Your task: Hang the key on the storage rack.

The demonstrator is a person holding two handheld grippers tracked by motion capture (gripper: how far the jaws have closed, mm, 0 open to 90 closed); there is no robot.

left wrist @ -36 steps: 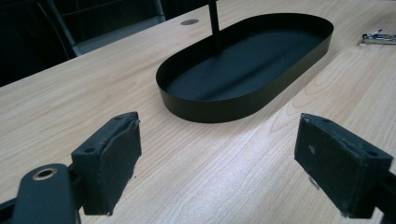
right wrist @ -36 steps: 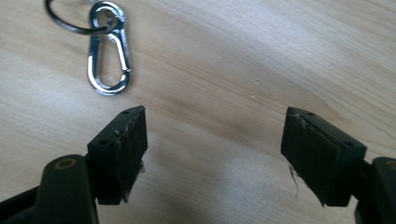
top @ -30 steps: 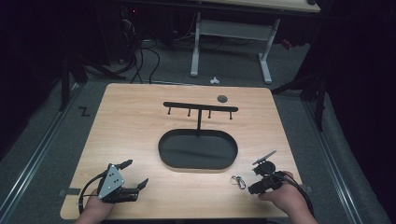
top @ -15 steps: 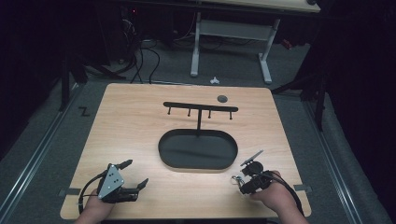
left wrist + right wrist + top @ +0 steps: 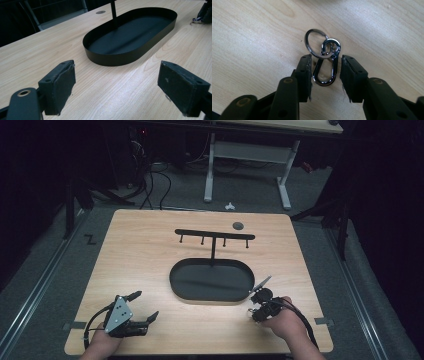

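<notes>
A silver carabiner clip point(image 5: 325, 73) with a key ring point(image 5: 314, 42) on it lies flat on the wooden table. My right gripper point(image 5: 325, 60) points down over it, near the table's front right point(image 5: 257, 307). Its jaws have just been closing. The clip lies between the two pads, with a thin gap still showing on the right side. My left gripper point(image 5: 145, 306) rests at the front left, wide open point(image 5: 115, 85) with bare wood between its pads. A black oval tray point(image 5: 200, 282) with a T-shaped hook rack point(image 5: 215, 235) stands in the middle.
In the left gripper view the tray wall point(image 5: 117, 58) lies ahead, with the right gripper point(image 5: 206, 11) far off at the top right. A dark round disc point(image 5: 238, 225) sits near the back edge. The table's front edge runs just under both hands.
The right hand has slid left over the clip, and its jaws have narrowed from wide to close around it. The left hand and gripper have kept still.
</notes>
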